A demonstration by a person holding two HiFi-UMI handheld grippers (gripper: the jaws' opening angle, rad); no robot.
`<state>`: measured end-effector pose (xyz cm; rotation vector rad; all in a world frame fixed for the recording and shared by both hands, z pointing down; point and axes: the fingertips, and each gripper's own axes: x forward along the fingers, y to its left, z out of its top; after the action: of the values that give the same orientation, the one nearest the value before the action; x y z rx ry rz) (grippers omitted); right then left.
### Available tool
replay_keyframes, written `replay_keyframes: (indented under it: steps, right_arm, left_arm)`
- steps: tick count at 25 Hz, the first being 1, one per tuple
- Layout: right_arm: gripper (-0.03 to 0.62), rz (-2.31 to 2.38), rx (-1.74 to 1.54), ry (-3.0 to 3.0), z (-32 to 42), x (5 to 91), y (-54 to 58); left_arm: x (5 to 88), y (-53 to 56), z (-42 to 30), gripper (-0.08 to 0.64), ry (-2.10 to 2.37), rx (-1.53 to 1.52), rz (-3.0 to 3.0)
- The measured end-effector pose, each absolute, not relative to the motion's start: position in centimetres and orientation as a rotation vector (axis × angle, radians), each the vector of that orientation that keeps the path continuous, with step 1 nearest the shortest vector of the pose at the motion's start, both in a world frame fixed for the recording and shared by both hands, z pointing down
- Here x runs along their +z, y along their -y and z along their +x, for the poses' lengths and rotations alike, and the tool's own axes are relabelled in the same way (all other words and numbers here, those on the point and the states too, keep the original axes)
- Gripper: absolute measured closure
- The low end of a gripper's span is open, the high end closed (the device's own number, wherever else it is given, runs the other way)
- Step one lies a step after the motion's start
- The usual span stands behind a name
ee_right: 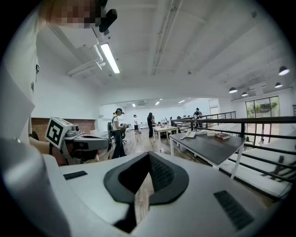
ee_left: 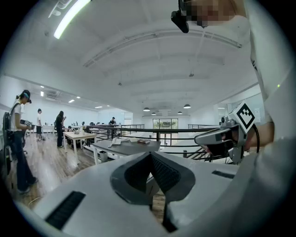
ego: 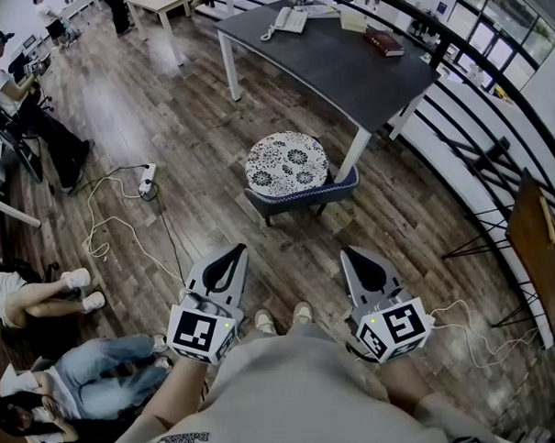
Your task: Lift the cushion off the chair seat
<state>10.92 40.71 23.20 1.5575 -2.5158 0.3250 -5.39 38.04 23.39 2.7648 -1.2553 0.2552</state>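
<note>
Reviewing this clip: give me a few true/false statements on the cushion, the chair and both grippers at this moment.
1. The patterned cushion lies on the chair seat. True.
2. The left gripper holds the cushion. False: it is shut on nothing, well apart from the chair.
3. The right gripper is shut and empty. True.
4. The dark table is bare. False: a telephone and a book lie on it.
5. A power strip lies on the floor. True.
</note>
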Motion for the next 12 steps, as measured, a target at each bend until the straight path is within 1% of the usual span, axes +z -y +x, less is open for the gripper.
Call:
replay_keyframes:
  steps: [12]
  right_arm:
    - [0.591, 1.574, 0.368, 2.533, 13.5, 24.0, -40.1]
  left_arm:
    - [23.7, -36.8, -4.1, 0.557, 1.355, 0.249, 2.688]
